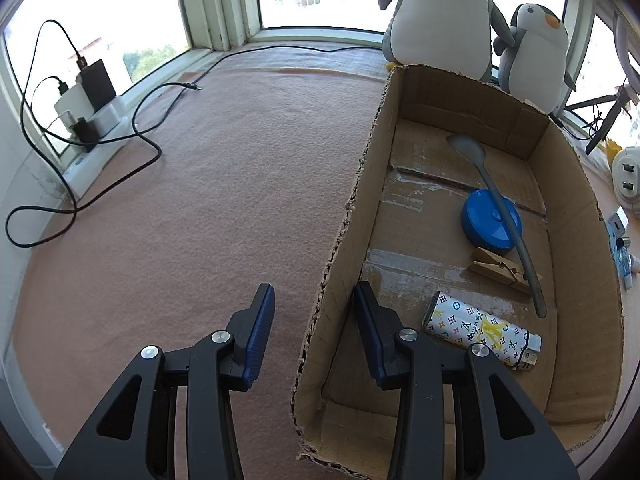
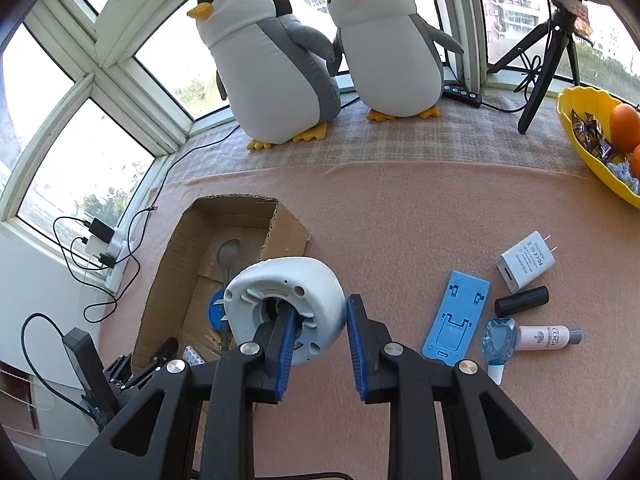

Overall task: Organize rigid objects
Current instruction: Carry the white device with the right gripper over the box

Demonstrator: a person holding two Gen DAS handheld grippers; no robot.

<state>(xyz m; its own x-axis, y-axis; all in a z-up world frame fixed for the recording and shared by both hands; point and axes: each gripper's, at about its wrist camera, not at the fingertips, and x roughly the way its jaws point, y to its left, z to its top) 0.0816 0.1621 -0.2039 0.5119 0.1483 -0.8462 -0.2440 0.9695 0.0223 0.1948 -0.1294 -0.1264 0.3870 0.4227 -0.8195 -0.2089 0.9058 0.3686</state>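
An open cardboard box [image 1: 576, 184] lies on the pink carpet. In it are a grey spoon [image 1: 492, 184], a blue round lid [image 1: 488, 220], a wooden clothespin [image 1: 496, 270] and a patterned lighter [image 1: 480, 324]. My left gripper [image 1: 316, 300] is open and straddles the box's left wall, its pads clear of it. My right gripper [image 2: 320, 304] is shut on the rim of a white round device [image 2: 280, 280], one finger inside its hollow, held above the box [image 2: 176, 256]. On the carpet to the right lie a blue phone stand [image 2: 456, 320], a white charger [image 2: 526, 260], a black cylinder [image 2: 520, 301] and a white tube [image 2: 548, 337].
Two plush penguins [image 2: 280, 64] stand by the window behind the box. A yellow bowl [image 2: 580, 136] with oranges sits at the far right, beside a black tripod [image 2: 540, 72]. A power strip [image 1: 96, 120] with chargers and loose cables lies along the left wall.
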